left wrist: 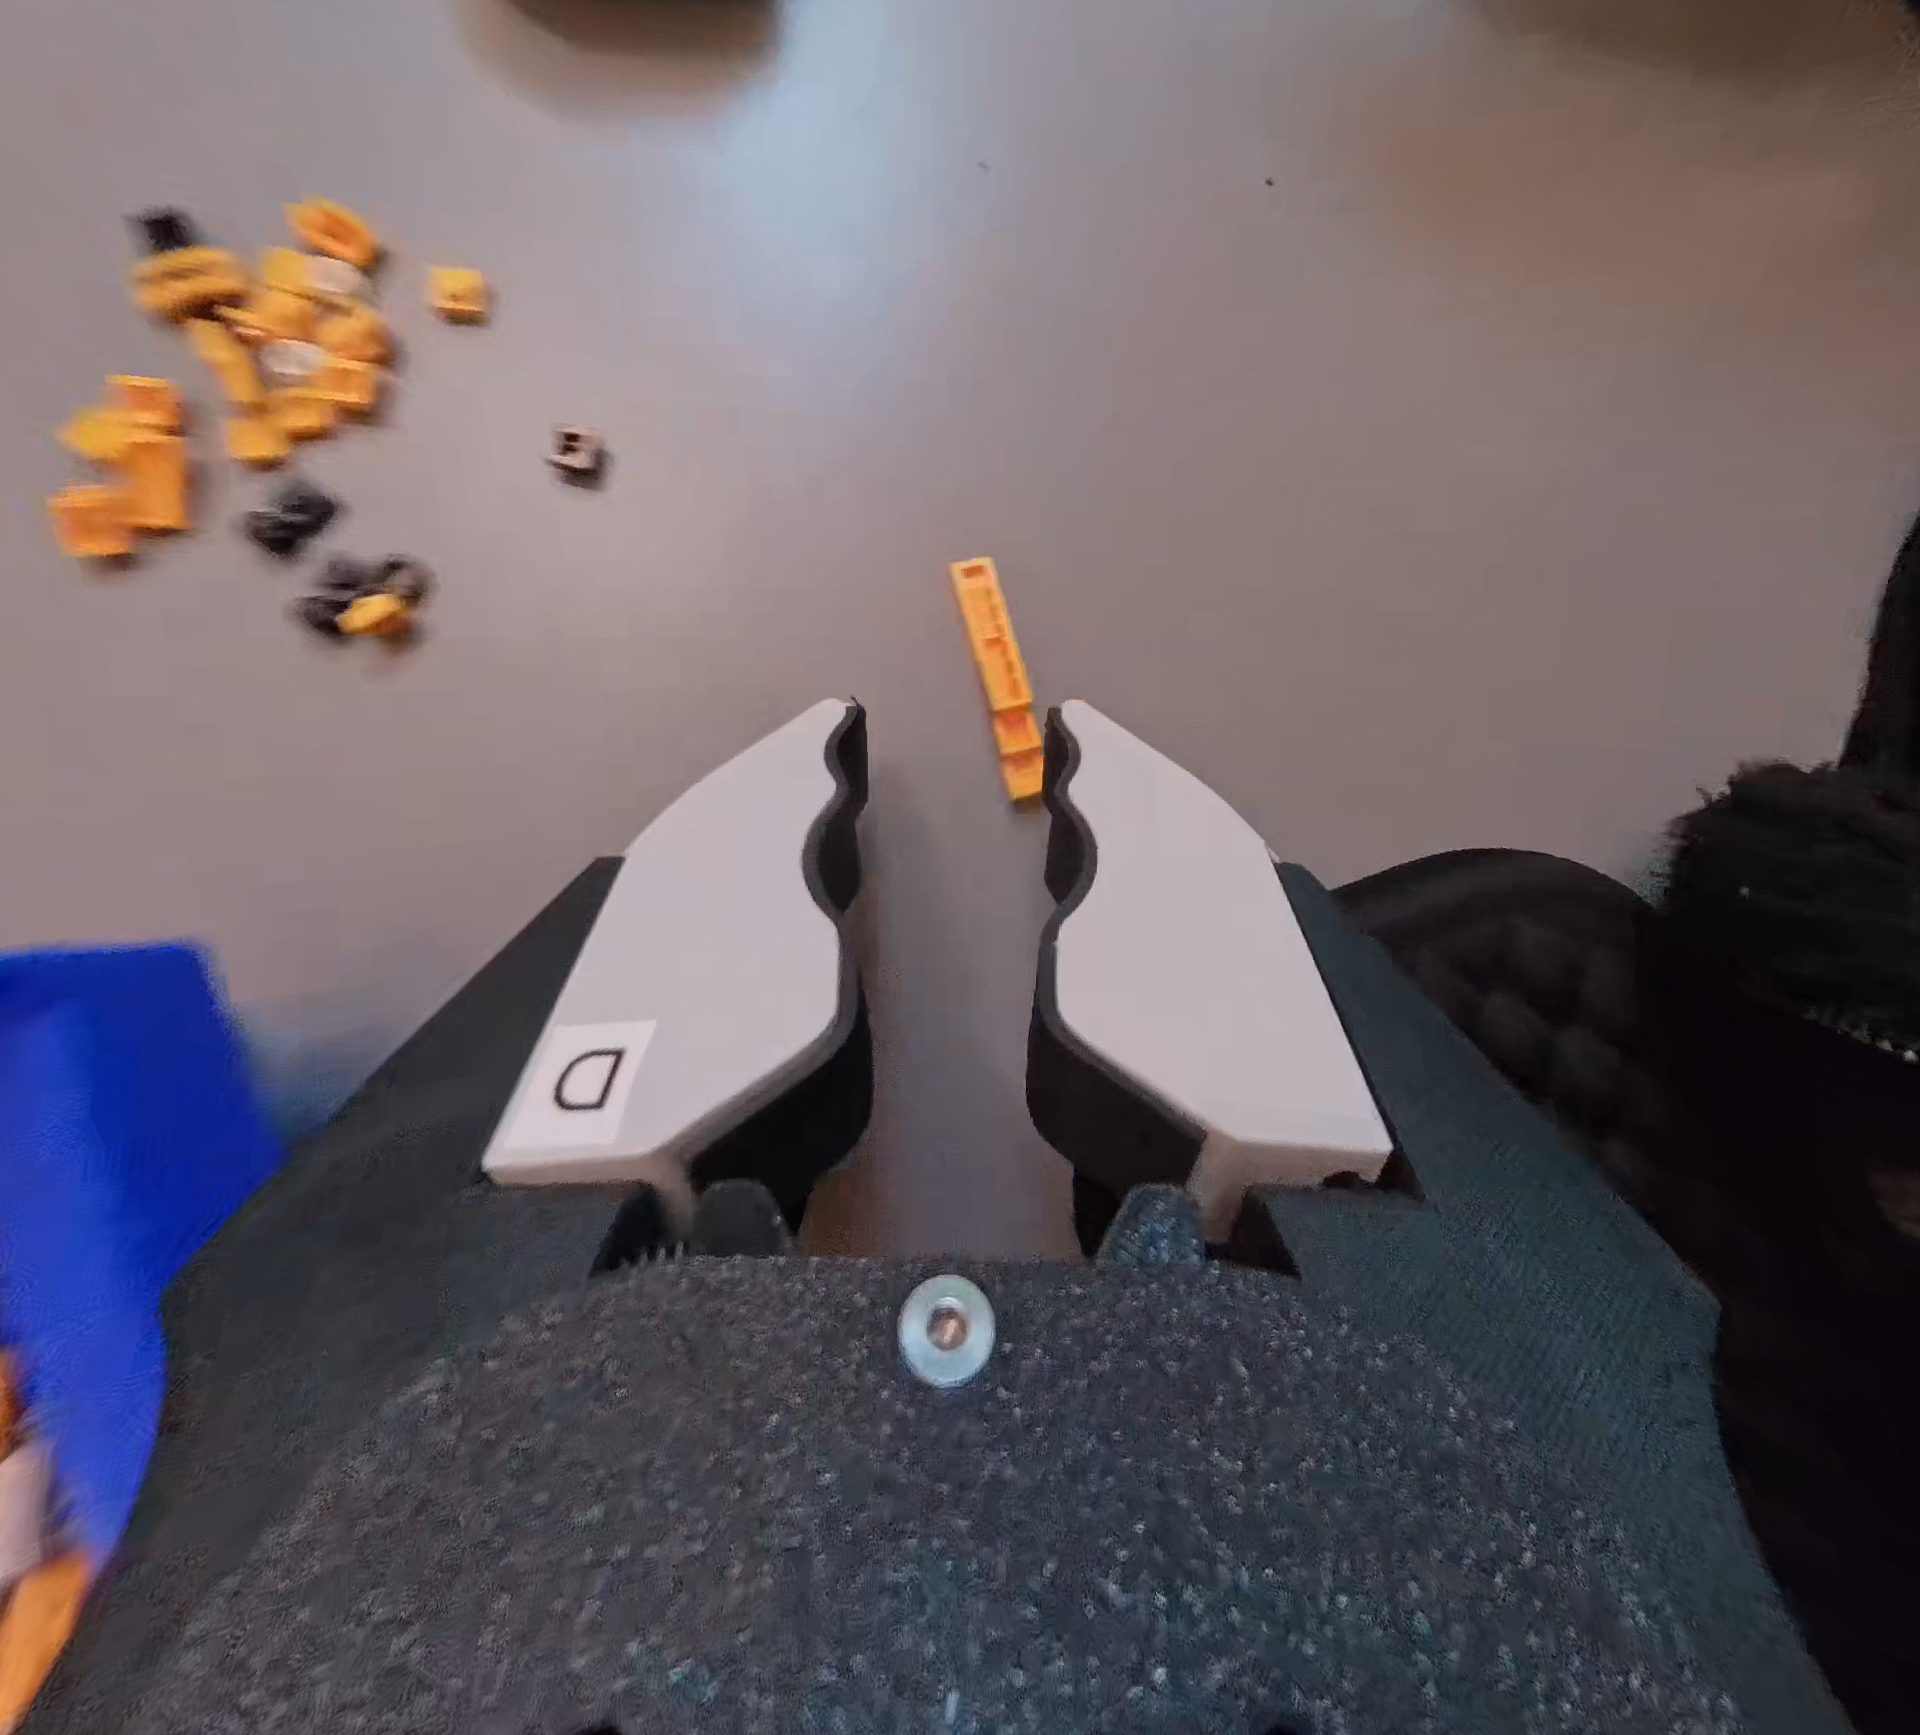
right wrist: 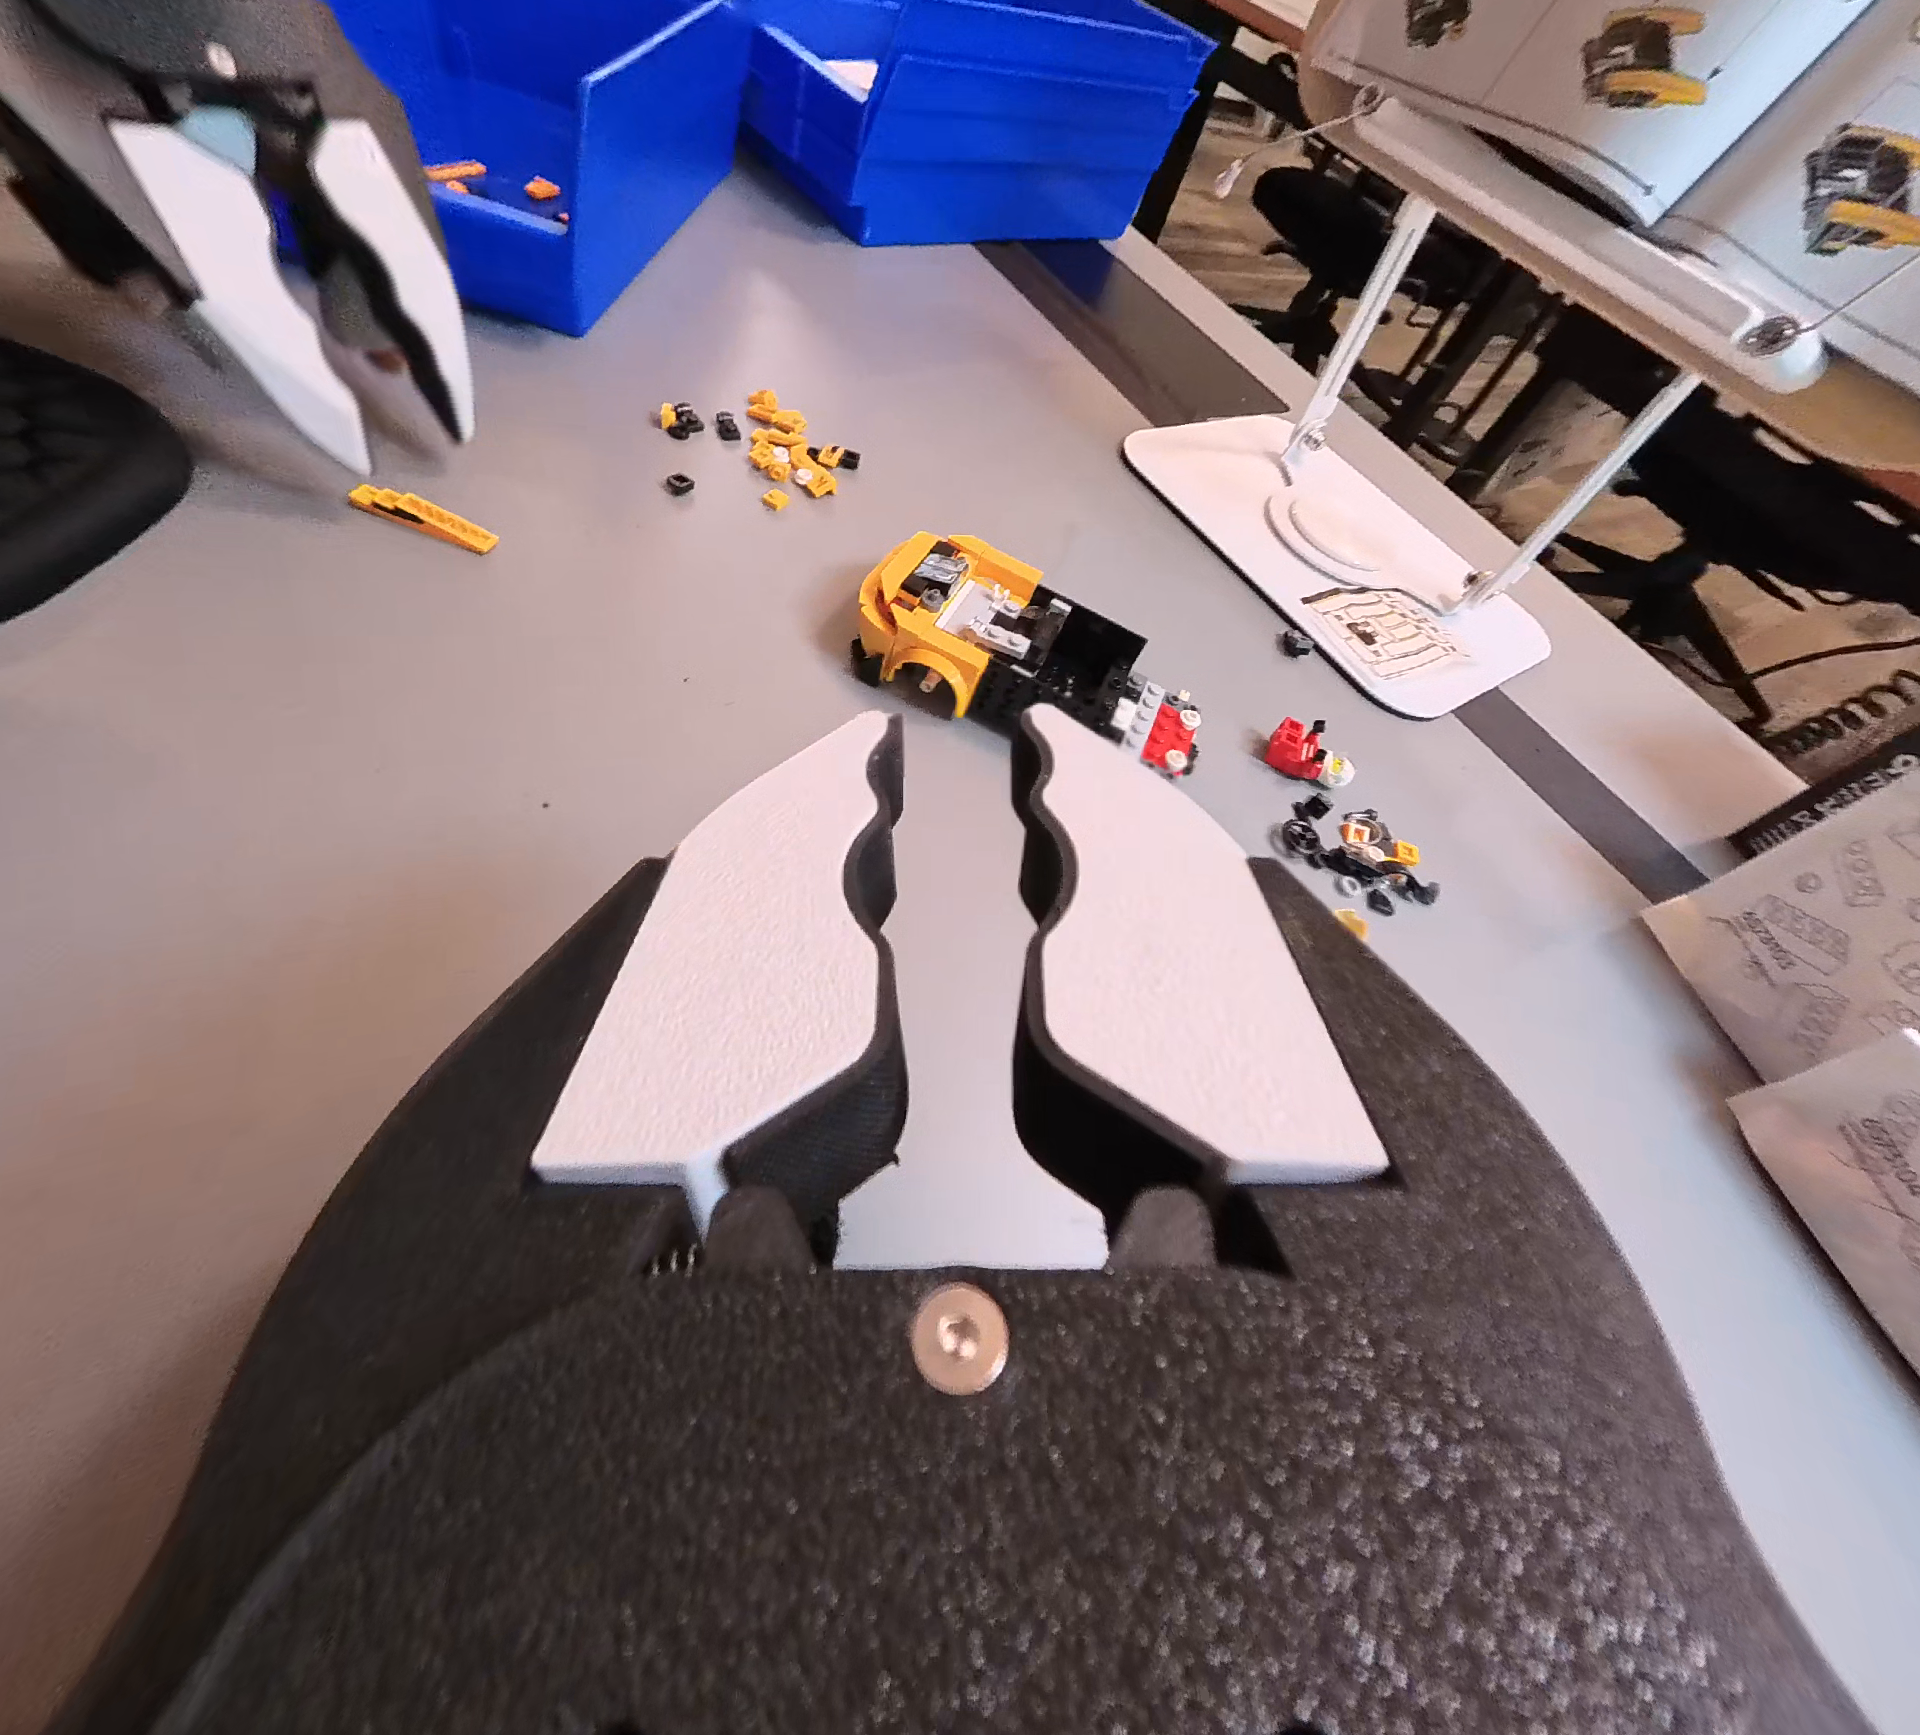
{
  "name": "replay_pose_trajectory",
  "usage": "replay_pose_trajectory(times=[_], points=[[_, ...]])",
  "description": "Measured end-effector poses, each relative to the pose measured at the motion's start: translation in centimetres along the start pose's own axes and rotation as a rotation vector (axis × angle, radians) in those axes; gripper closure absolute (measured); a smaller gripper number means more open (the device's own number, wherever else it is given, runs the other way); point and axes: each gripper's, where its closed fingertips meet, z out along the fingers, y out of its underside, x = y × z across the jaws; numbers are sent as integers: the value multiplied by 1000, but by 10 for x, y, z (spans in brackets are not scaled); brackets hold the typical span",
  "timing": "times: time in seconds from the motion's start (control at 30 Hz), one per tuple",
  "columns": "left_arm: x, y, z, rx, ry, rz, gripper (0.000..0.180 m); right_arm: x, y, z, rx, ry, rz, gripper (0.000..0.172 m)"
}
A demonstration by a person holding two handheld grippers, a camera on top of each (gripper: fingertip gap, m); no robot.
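My left gripper [left wrist: 954,729] is open and empty, hovering just above the grey table [left wrist: 1351,438]. A long yellow brick strip [left wrist: 995,677] lies flat on the table beside its right fingertip; the pads do not press on it. The right wrist view shows that gripper [right wrist: 405,449] above the strip [right wrist: 421,519]. My right gripper [right wrist: 956,740] is open and empty, just short of a part-built yellow and black toy car [right wrist: 987,620].
A pile of small yellow and black bricks [right wrist: 769,438] lies behind the strip, also in the left wrist view [left wrist: 229,397]. Blue bins [right wrist: 582,75] stand at the back. A white stand's base [right wrist: 1340,542], loose red and black parts [right wrist: 1340,812] and paper bags [right wrist: 1808,958] are at right. Left tips to right tips: about 25 centimetres.
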Motion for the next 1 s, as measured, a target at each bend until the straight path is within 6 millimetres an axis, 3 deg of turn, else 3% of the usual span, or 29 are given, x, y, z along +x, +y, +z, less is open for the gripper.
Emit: replay_pose_trajectory(times=[0.07, 0.13, 0.2, 0.27, 0.37, 0.47, 0.6, 0.77, 1.0], points=[[5, 8, 13, -61, 24, 5, 153, 3, -1, -2, 10, 16, 6, 152], [15, 7, 14, -69, 64, 45, 172, 6, 0, -3, 16, 25, 17, 153], [-1, 6, 8, -76, -42, 54, 172, 8, 2, -3, 12, 34, 22, 153], [-20, 1, -11, -35, -148, 17, 173, 13, 2, -4, 12, 59, 17, 153], [-59, -11, -57, 91, -370, -67, 172, 24, 2, -7, 6, 105, 33, 153], [-99, 3, -95, 121, -574, -182, 172, 30, 2, -10, 13, 136, 49, 153], [-125, 28, -112, 52, -704, -263, 141, 36, 5, -12, -11, 172, 43, 154], [-115, -3, -115, 196, -691, -167, 133, 38, 10, -9, -25, 171, 62, 154], [-67, -60, -93, 377, -453, 6, 152, 36, 18, -4, -48, 154, 65, 154]])
